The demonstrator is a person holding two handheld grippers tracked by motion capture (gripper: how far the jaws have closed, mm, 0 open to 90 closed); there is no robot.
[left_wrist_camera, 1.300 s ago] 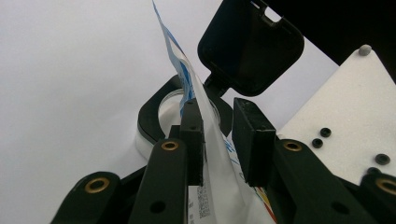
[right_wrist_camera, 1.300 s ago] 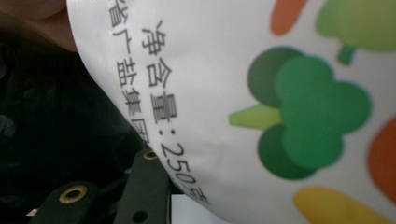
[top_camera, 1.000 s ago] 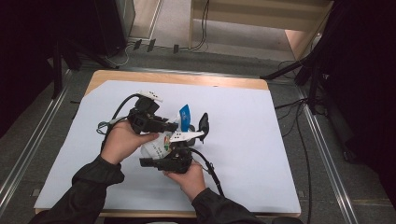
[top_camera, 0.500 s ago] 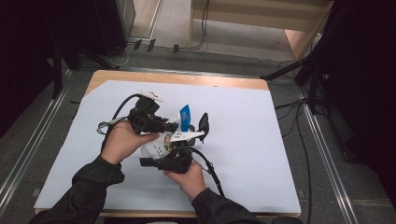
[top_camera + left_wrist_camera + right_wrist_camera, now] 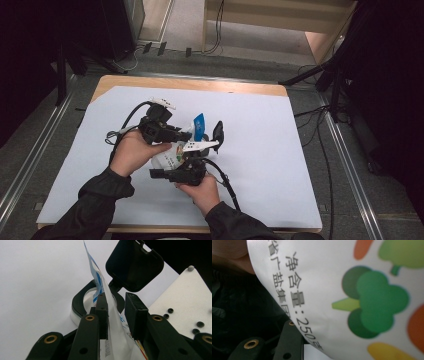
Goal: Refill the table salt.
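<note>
Bag (image 5: pixel 172 152) gripped by left gripper (image 5: pixel 116 311) and right gripper (image 5: pixel 182 172), tipped over open-lidded container (image 5: pixel 82 302); pouring apparently not yet finished.

a light wooden tabletop (image 5: pixel 235 86) under a large white sheet (image 5: pixel 280 160) stands on a grey carpeted floor (image 5: pixel 350 165), with pale metal rails (image 5: pixel 30 165) running along both sides. beyond it, black cables (image 5: pixel 217 30) trail past a pale wooden furniture frame (image 5: pixel 280 20). black stands and dark equipment (image 5: pixel 100 30) fill the shadowed corners.
</note>
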